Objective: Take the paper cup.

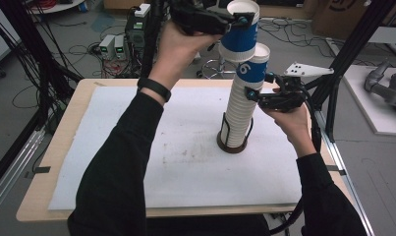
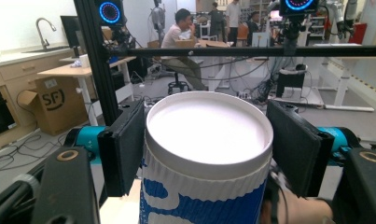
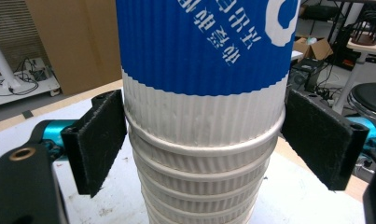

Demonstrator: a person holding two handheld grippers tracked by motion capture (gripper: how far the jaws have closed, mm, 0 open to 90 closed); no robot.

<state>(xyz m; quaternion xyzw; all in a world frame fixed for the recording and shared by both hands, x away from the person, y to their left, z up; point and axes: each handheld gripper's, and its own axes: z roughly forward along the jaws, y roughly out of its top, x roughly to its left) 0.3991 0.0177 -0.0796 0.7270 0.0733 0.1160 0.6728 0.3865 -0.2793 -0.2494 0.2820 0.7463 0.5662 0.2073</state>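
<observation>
The left tongs point(image 1: 235, 20) are raised above the counter, and their black jaws are clamped on the rim region of a blue-and-white ribbed paper cup point(image 1: 239, 34); in the left gripper view the pads press both sides of this cup point(image 2: 208, 158) just below its white rim. The cup sits tilted, its base near the top of a tall stack of nested ribbed paper cups point(image 1: 240, 105).

The right tongs point(image 1: 261, 88) straddle the stack below its topmost blue-banded cup; in the right gripper view the left pad touches the stack point(image 3: 204, 140) and the right pad stands just apart.

The stack stands upright in a dark round wire holder point(image 1: 232, 140) on the white mat point(image 1: 136, 162) covering the wooden counter point(image 1: 36, 206).
</observation>
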